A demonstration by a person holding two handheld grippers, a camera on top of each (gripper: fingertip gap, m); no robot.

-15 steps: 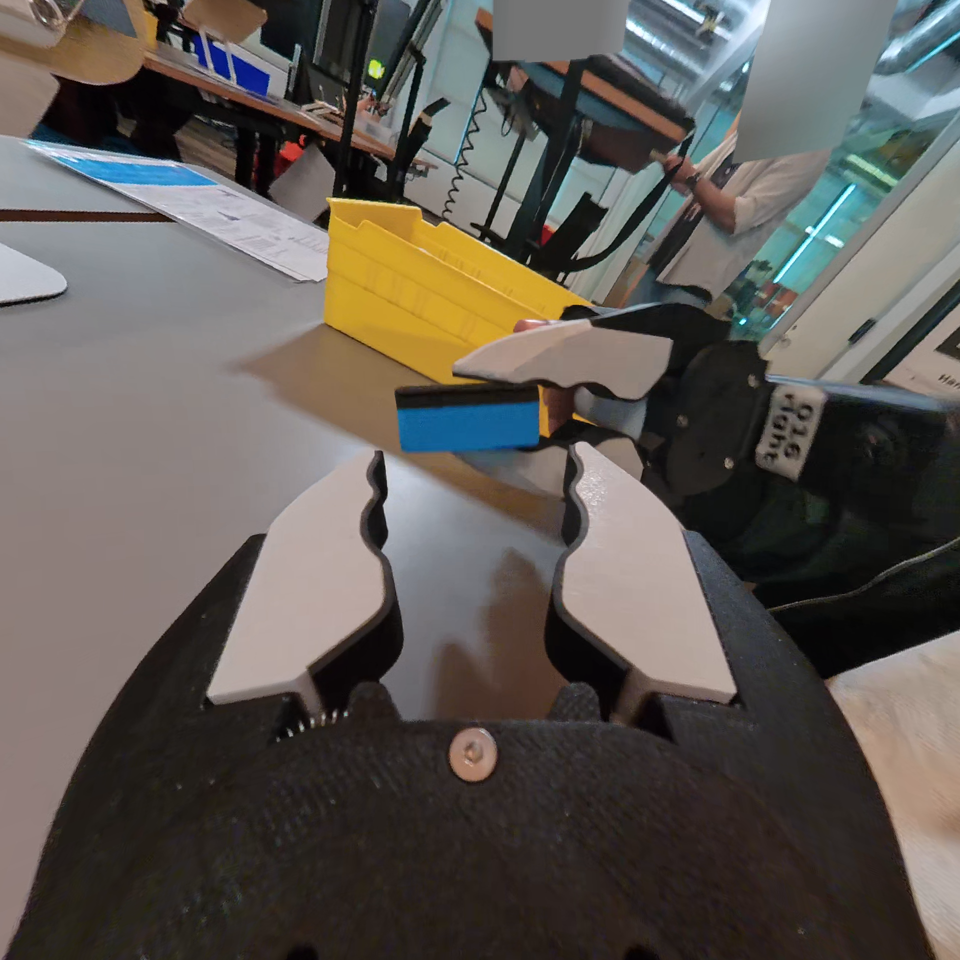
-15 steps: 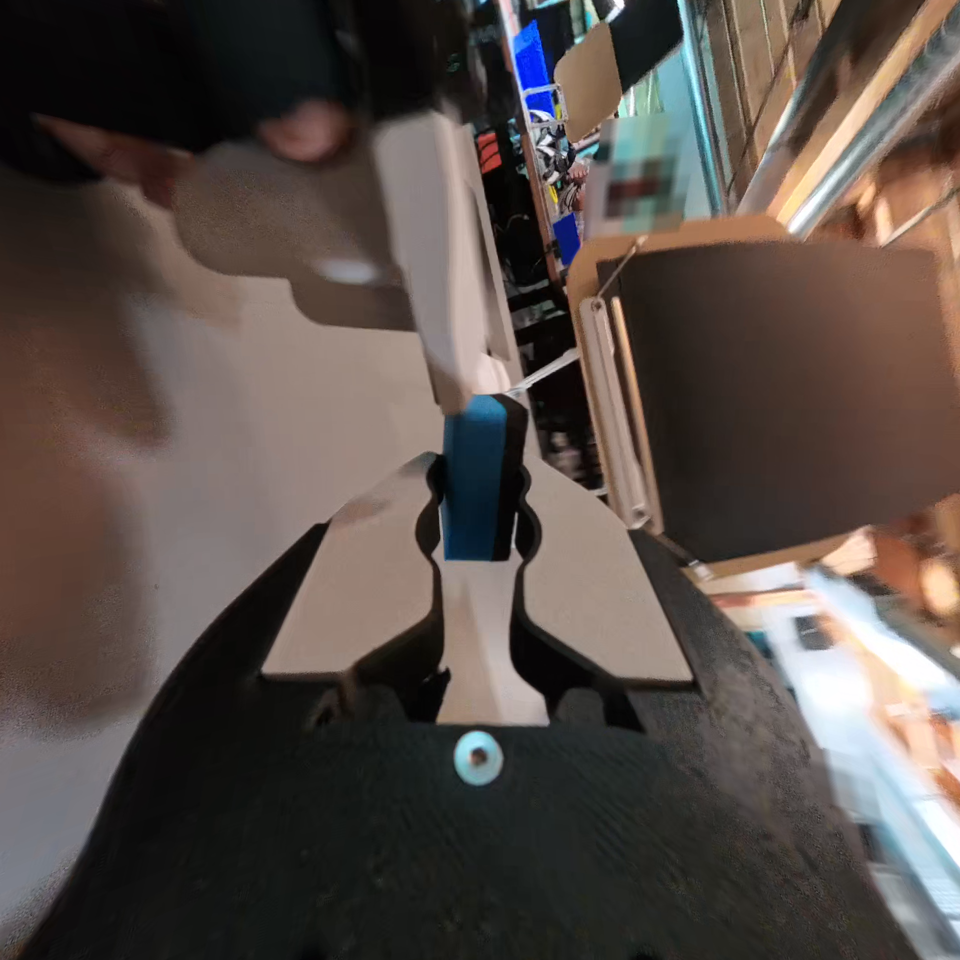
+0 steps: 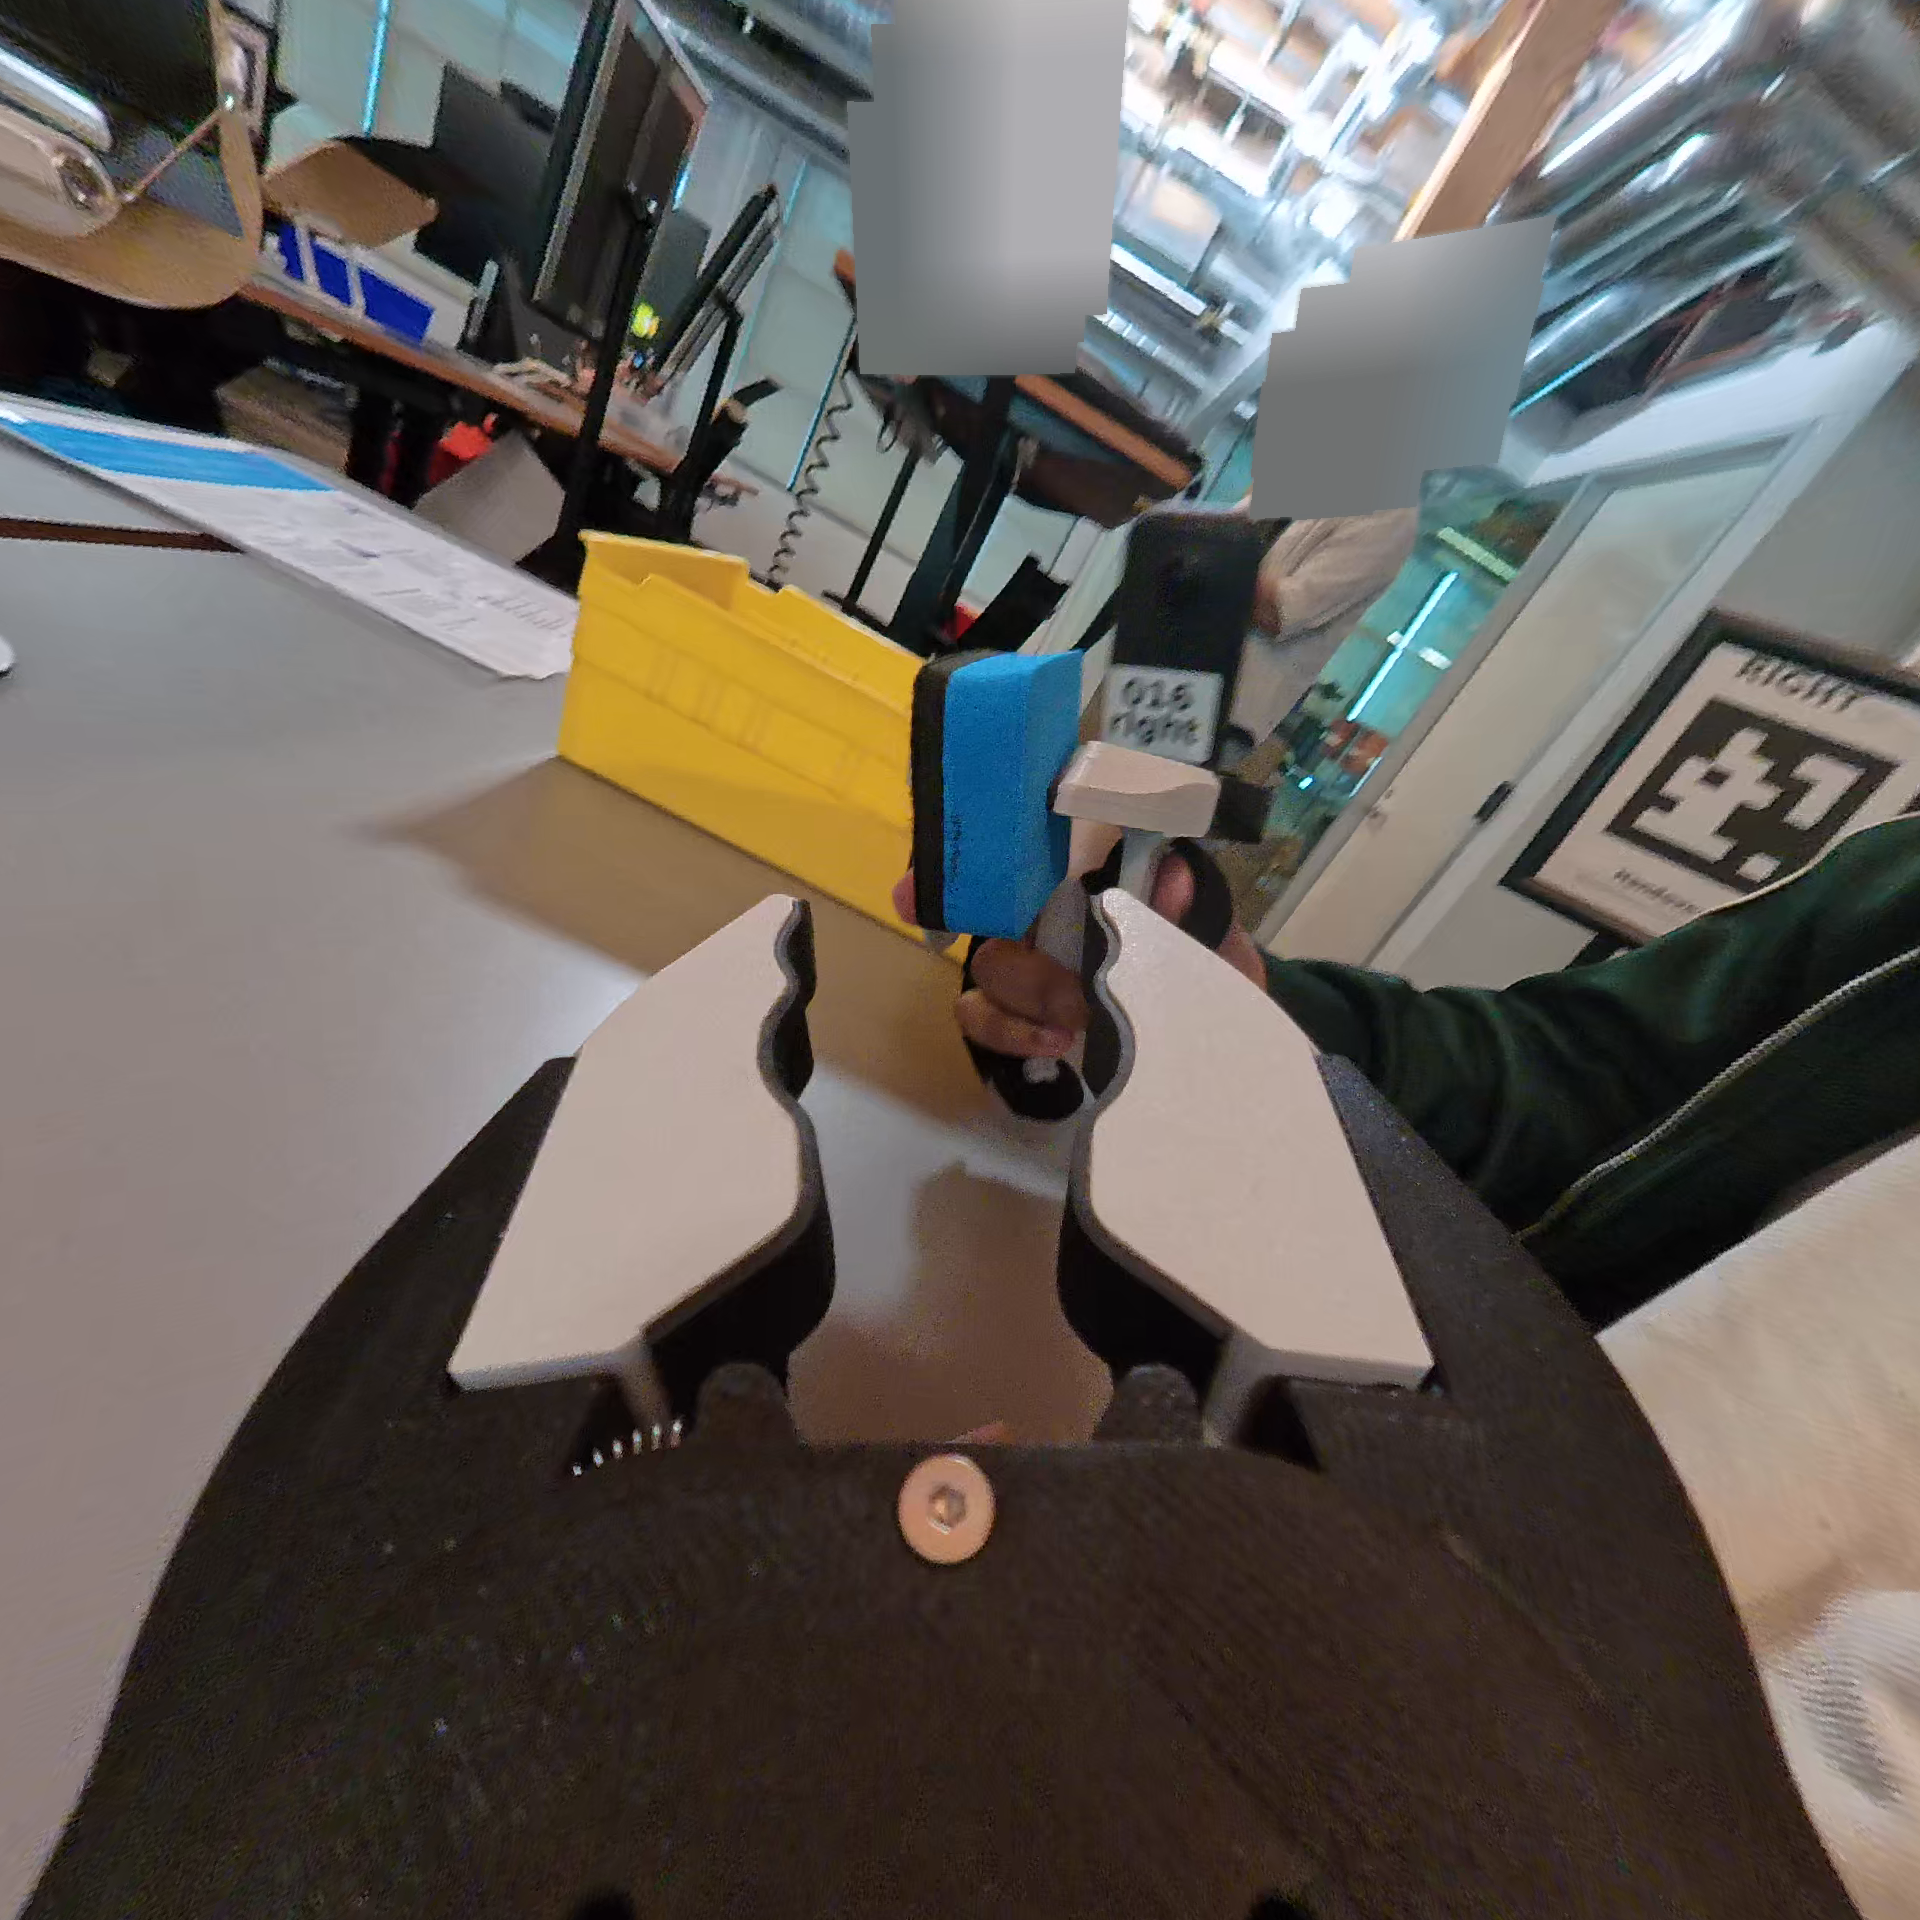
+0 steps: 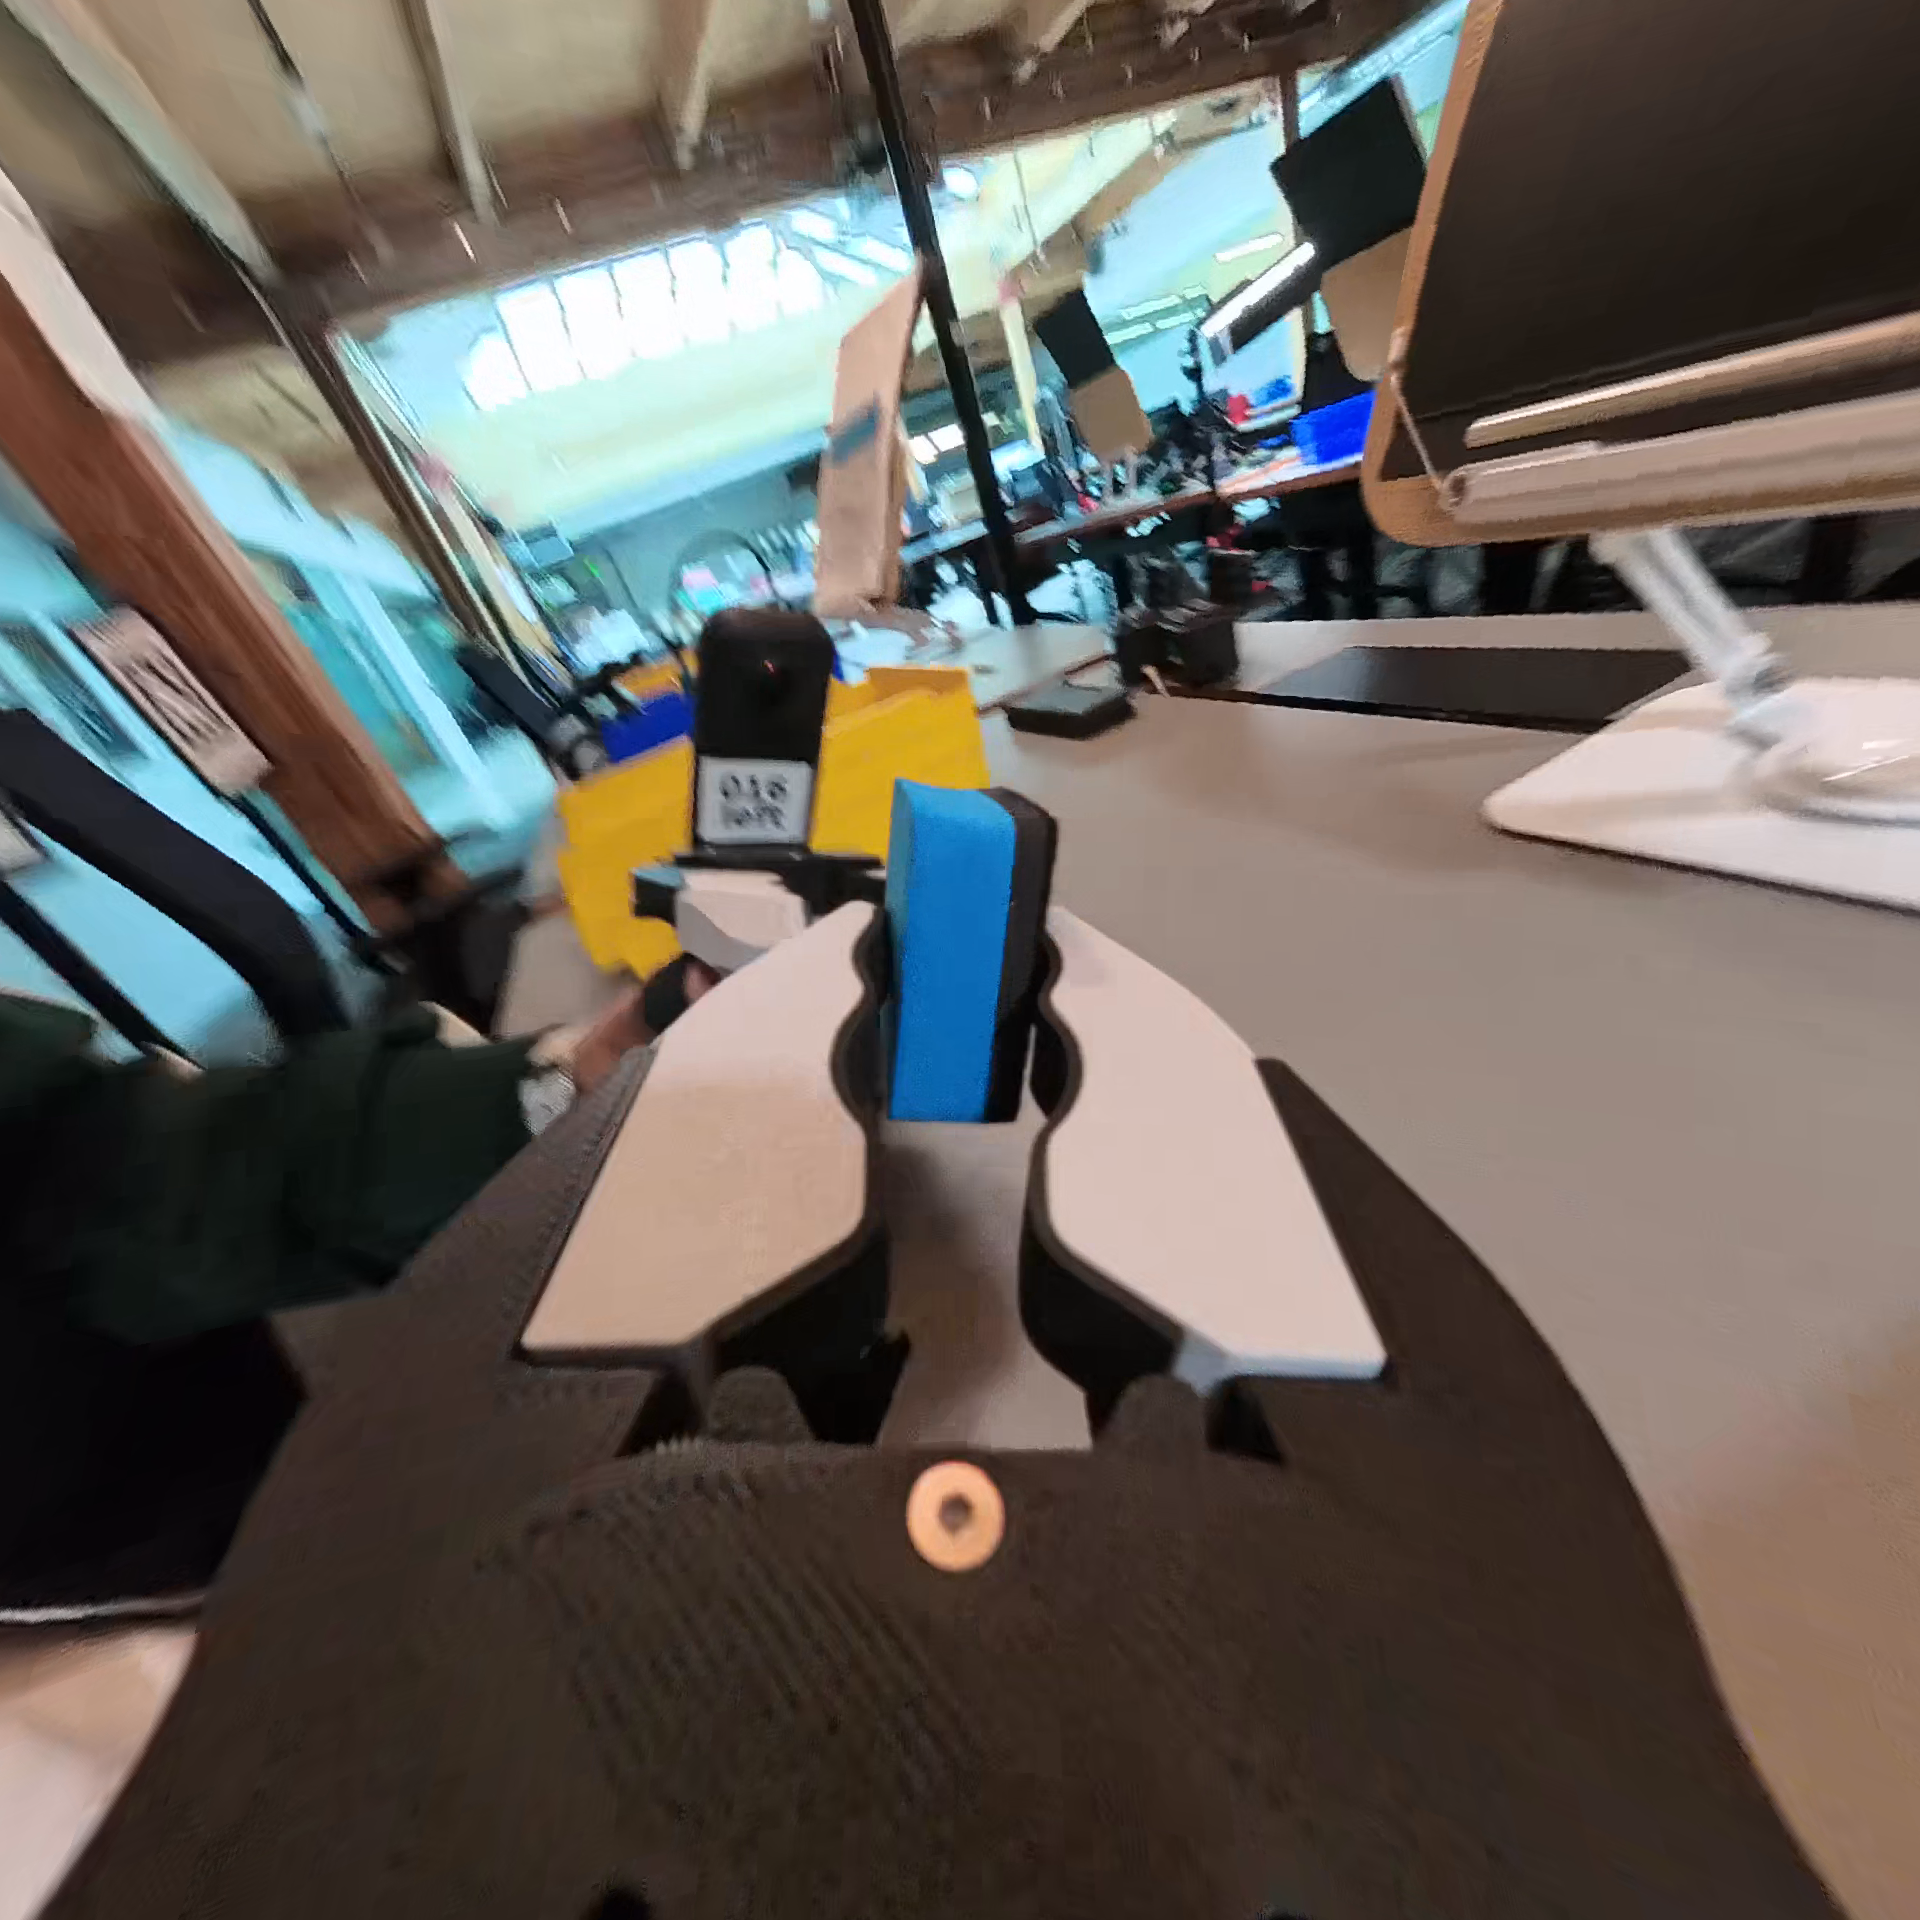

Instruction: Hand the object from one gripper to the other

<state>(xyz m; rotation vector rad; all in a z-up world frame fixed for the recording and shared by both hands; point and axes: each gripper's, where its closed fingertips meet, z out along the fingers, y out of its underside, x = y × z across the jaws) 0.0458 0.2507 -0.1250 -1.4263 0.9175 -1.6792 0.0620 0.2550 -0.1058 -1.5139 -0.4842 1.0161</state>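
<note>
Grey table (image 3: pixel 260 935); right gripper (image 4: pixel 951 997) pinches sponge (image 4: pixel 951 966) (labelled).

Blue sponge (image 3: pixel 1003 790) in R hand-held gripper (image 3: pixel 1070 842)

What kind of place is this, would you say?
Probably an open workshop or lab office: a grey table with a monitor on a white stand, yellow parts bins, cluttered workbenches behind, and exposed ceiling ducts.

Blue-and-black sponge (image 4: pixel 961 951), yellow bin (image 3: pixel 727 717)
</note>
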